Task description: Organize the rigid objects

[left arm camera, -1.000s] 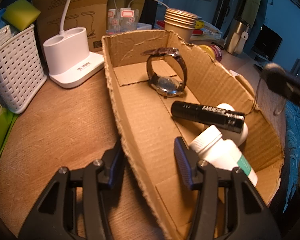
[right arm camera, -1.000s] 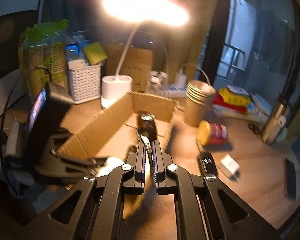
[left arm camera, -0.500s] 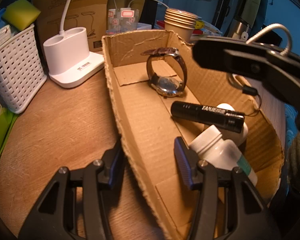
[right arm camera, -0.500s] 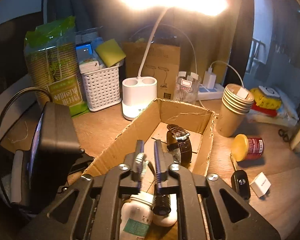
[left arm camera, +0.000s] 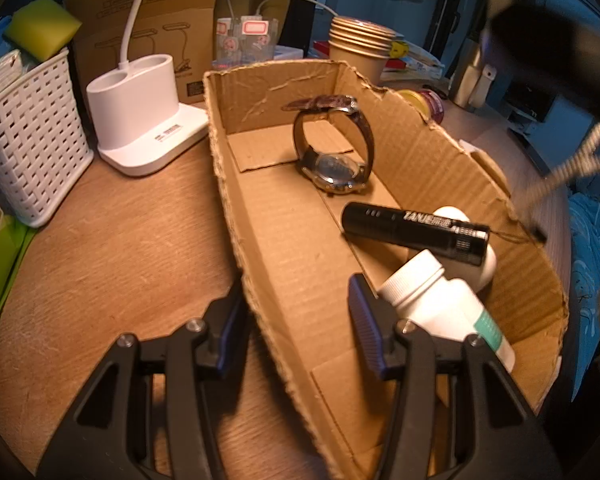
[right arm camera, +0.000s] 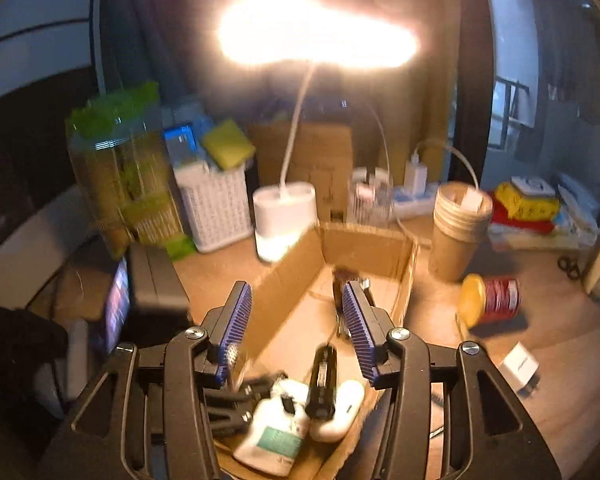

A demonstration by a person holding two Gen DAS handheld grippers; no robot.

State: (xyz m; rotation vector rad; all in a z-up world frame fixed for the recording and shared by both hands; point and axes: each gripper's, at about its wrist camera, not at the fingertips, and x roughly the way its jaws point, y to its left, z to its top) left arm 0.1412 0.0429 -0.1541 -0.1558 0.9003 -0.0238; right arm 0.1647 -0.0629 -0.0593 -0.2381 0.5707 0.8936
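An open cardboard box (left arm camera: 284,240) lies on the wooden desk. It holds a brown-strap wristwatch (left arm camera: 334,148), a black flashlight (left arm camera: 414,232), a white pill bottle (left arm camera: 440,304) and a white case (left arm camera: 484,268) under the flashlight. My left gripper (left arm camera: 296,316) is open, its fingers astride the box's near left wall. My right gripper (right arm camera: 296,332) is open and empty, above the box (right arm camera: 364,248). The flashlight (right arm camera: 322,380) and bottle (right arm camera: 272,436) show below it. A small black item on a cord (left arm camera: 536,234) hangs at the box's right rim.
A white lamp base (left arm camera: 140,120), a white basket (left arm camera: 24,136) and stacked paper cups (left arm camera: 360,48) stand behind the box. A red can (right arm camera: 490,300) and a white charger (right arm camera: 518,366) lie to the box's right.
My right gripper has opened from shut and pulled back above the box. The left gripper and the box contents have not moved.
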